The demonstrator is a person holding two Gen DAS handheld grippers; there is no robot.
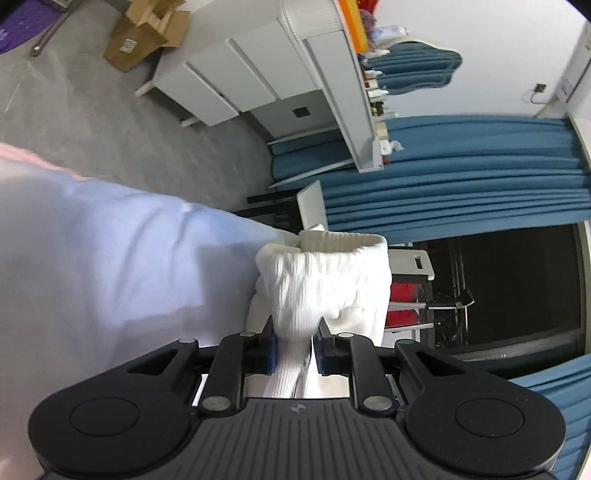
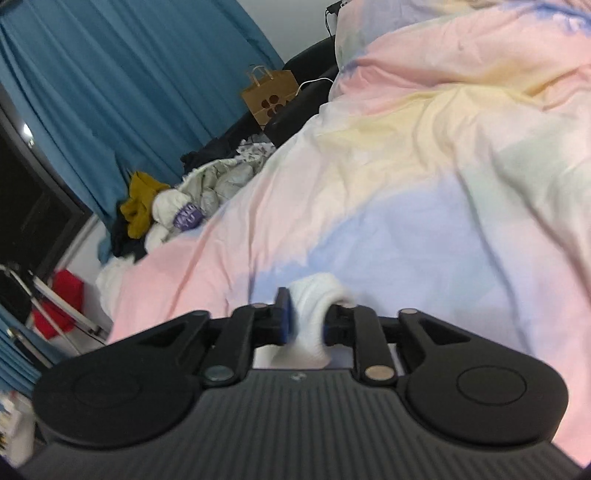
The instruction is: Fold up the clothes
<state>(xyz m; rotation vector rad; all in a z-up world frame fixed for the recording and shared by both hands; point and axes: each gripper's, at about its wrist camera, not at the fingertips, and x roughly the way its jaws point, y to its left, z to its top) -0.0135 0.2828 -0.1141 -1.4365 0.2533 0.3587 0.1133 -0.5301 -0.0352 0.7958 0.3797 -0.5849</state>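
My left gripper [image 1: 294, 347] is shut on a white ribbed sock [image 1: 325, 280]; the sock's cuff end bulges out ahead of the blue pads and the rest runs back between the jaws. My right gripper [image 2: 306, 323] is shut on a white sock [image 2: 314, 295], of which only a rounded bunch shows between the pads, just above the pastel duvet [image 2: 424, 192]. Whether both grippers hold the same sock I cannot tell. The duvet also fills the left of the left wrist view [image 1: 92, 258].
A pile of loose clothes [image 2: 177, 199] lies at the far edge of the bed. A brown paper bag [image 2: 269, 96] stands behind it. Blue curtains [image 1: 461, 177], a grey shelf unit [image 1: 332, 92], a cardboard box [image 1: 144, 33] and a drying rack [image 2: 55, 306] surround the bed.
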